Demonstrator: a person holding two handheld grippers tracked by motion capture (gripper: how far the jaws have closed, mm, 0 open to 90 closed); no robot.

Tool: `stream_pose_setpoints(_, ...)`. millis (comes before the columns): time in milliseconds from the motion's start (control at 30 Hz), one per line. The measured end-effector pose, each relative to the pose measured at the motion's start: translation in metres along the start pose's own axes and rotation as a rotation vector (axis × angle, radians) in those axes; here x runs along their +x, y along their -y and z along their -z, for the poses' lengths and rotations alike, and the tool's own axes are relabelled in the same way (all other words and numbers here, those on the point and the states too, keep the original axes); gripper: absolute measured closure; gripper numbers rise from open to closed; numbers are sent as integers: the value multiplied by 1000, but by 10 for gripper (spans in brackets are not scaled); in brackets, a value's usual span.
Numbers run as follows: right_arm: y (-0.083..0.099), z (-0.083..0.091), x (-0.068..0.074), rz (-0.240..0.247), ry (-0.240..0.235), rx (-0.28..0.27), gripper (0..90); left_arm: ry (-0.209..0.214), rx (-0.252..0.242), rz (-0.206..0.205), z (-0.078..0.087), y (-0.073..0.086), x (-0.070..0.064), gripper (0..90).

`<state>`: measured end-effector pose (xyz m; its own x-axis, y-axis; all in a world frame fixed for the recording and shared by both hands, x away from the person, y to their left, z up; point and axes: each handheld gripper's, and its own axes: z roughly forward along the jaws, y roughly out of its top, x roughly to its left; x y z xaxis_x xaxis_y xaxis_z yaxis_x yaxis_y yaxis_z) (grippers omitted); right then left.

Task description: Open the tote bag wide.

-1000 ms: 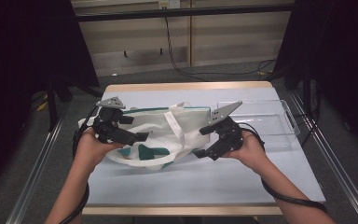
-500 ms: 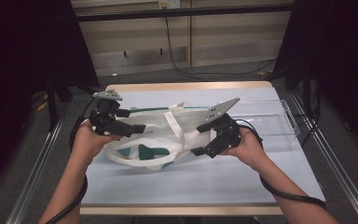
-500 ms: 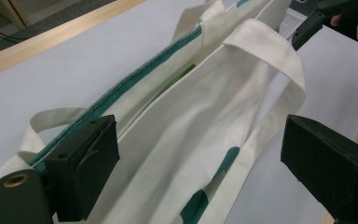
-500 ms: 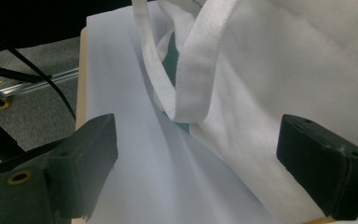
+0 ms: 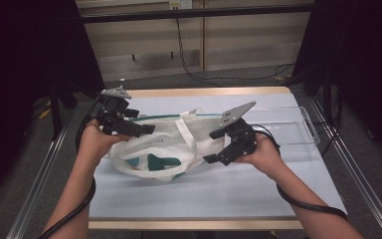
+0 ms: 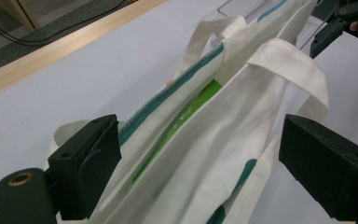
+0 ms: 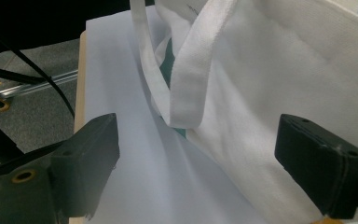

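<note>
tote bag (image 5: 151,147): we judge it soft, light, floppy cloth; it will sag and fold if pinched mid-panel; not fragile, not slippery
where to grip: we'd take the stitched teal rim (image 6: 168,100) or a handle strap (image 6: 289,65); the hems are thicker and should hold best; one side each to spread the mouth
looks: cream-white canvas with teal trim and teal shapes on the side; two white web handles; green flat item (image 6: 179,126) inside the mouth
where: lying on the table (image 5: 219,199), centre-left; mouth toward 12 o'clock
left gripper (image 5: 146,129): at 9 o'clock of the bag, over its upper edge; jaws wide apart, straddling the bag mouth, clamped on nothing
right gripper (image 5: 214,147): at 3 o'clock of the bag, just beside the handles; jaws spread wide, nothing held; the strap hangs between them in the right gripper view
clear tray (image 5: 298,137): at 3 o'clock beyond the right hand
</note>
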<state>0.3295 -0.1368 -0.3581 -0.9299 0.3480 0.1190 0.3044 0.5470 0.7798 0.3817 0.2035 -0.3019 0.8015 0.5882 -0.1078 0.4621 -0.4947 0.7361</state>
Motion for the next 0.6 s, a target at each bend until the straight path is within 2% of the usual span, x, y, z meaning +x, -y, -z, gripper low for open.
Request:
stream_pose_setpoints(233, -3, -2, 0, -2, 3, -6, 153, -4, -6, 6, -2, -4, 8, 160)
stream_pose_setpoints(333, -5, -5, -1, -2, 1, -4, 158, -21, -1, 3, -1, -5, 10, 167)
stream_pose_setpoints(600, -9, -10, -1, 3, -5, 0, 176, -20, -11, 3, 2, -10, 17, 199)
